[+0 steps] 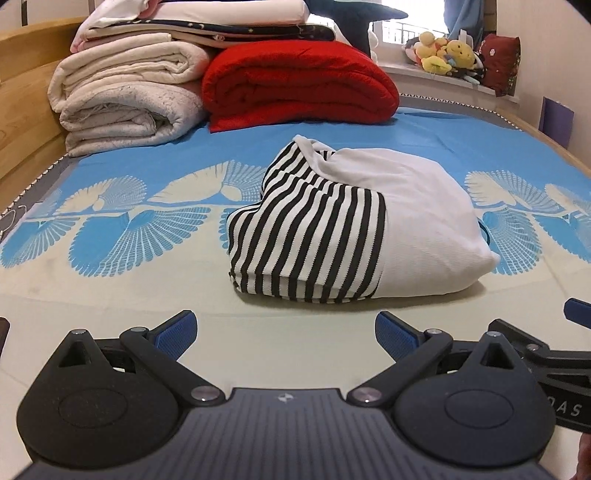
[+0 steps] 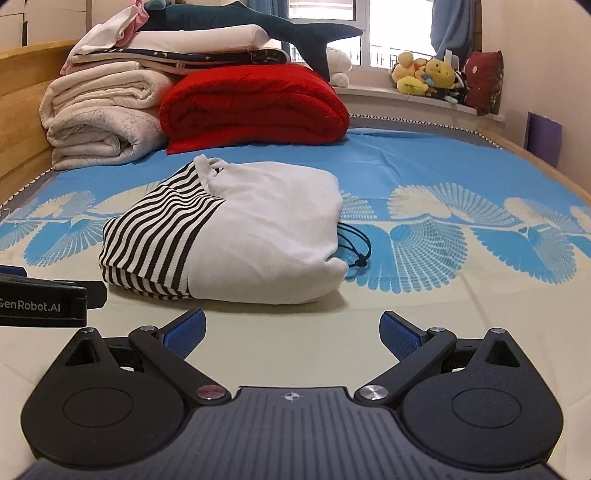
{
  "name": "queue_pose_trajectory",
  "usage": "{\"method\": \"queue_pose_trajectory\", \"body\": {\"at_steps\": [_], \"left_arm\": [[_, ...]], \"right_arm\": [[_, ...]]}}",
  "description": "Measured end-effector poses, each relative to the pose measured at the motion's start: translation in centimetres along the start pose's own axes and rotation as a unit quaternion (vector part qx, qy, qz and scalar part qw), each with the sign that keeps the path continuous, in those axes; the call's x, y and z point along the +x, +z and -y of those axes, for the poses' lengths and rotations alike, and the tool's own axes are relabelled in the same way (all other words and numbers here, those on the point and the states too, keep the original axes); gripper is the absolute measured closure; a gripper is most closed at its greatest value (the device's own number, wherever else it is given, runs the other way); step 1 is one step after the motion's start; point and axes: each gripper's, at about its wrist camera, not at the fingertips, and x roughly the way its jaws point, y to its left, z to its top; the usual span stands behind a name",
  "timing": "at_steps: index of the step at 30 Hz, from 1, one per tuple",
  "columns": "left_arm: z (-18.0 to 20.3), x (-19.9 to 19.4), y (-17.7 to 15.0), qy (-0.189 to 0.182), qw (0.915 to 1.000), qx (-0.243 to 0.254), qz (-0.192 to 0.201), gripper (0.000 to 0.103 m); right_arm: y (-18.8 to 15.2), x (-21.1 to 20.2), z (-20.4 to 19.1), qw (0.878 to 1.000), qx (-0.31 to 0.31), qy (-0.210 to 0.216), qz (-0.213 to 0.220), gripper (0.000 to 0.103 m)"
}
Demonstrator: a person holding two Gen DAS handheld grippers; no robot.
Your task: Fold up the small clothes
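One garment (image 1: 354,225): a white top with a black-and-white striped section, lying folded into a compact bundle on the bed sheet (image 1: 110,280), near the middle of the bed and just ahead of both grippers. One thin black drawstring (image 2: 356,245) protrudes from beneath its right edge; its far end is hidden under the fabric.

Two grippers. The left gripper (image 1: 286,332) hovers low over the sheet, jaws spread wide, nothing between them. The right gripper (image 2: 293,332) is likewise spread and empty, apart from the garment. Each is partly cut off at the edge of the other's view.

Behind: one red folded quilt (image 1: 299,85), one stack of cream blankets (image 1: 125,99), further folded linens on top, count unclear. One dark plush shark (image 2: 258,26), partly hidden. Several plush toys (image 2: 428,77) on the windowsill, number indistinct.
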Motion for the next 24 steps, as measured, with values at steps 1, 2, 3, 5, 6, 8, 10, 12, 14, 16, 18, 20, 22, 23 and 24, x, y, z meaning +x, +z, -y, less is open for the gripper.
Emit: {"method": "queue_pose_trajectory", "body": {"at_steps": [1,2,3,5,6,8,10,12,14,16,18,20,22,23,24], "left_arm": [[0.05,-0.05,-0.07,0.001,1.0,0.002,0.001,0.0],[0.14,-0.1,-0.1,0.003,1.0,0.003,0.002,0.0],[0.23,-0.13,-0.13,0.005,1.0,0.005,0.002,0.0],[0.31,-0.14,-0.22,0.01,0.9999,0.006,0.003,0.0],[0.35,-0.13,-0.22,0.01,0.9999,0.006,0.003,0.0],[0.31,-0.1,-0.23,0.01,0.9999,0.004,0.003,0.0],[0.32,-0.06,-0.24,0.011,0.9999,0.005,0.002,0.0],[0.3,-0.05,-0.25,0.013,0.9999,0.005,0.003,0.0],[0.28,0.01,-0.24,0.013,0.9999,0.004,0.001,0.0],[0.27,0.02,-0.23,0.012,0.9999,0.003,0.0,0.0],[0.29,0.01,-0.23,0.012,0.9999,0.004,0.0,0.0],[0.28,-0.01,-0.24,0.012,0.9999,0.003,0.001,0.0],[0.29,0.02,-0.25,0.013,0.9999,0.004,0.001,0.0],[0.27,0.02,-0.25,0.013,0.9999,0.004,0.001,0.0],[0.26,0.04,-0.25,0.013,0.9999,0.004,0.0,0.0]], "right_arm": [[-0.07,-0.04,-0.05,1.0,-0.001,0.0,0.0,0.003],[-0.13,-0.08,-0.09,1.0,-0.002,0.0,0.0,0.003],[-0.18,-0.14,-0.03,1.0,-0.002,0.0,0.0,0.003],[-0.21,-0.17,0.01,1.0,-0.002,0.0,-0.001,0.003],[-0.21,-0.2,0.05,1.0,-0.001,-0.001,-0.001,0.003],[-0.19,-0.25,0.15,1.0,0.0,0.001,0.0,0.003],[-0.2,-0.27,0.1,1.0,-0.002,0.001,0.0,0.003],[-0.18,-0.23,0.12,1.0,-0.002,0.002,-0.001,0.003],[-0.17,-0.21,0.09,1.0,-0.002,0.001,-0.001,0.003],[-0.17,-0.19,0.09,1.0,-0.003,0.002,-0.002,0.003],[-0.17,-0.18,0.04,1.0,-0.004,0.003,-0.002,0.003],[-0.19,-0.13,-0.02,1.0,-0.004,0.003,-0.003,0.003],[-0.21,-0.11,-0.02,1.0,-0.002,0.003,-0.004,0.003],[-0.21,-0.09,0.0,1.0,-0.001,0.003,-0.005,0.003],[-0.22,-0.08,0.04,1.0,-0.001,0.002,-0.005,0.003]]}}
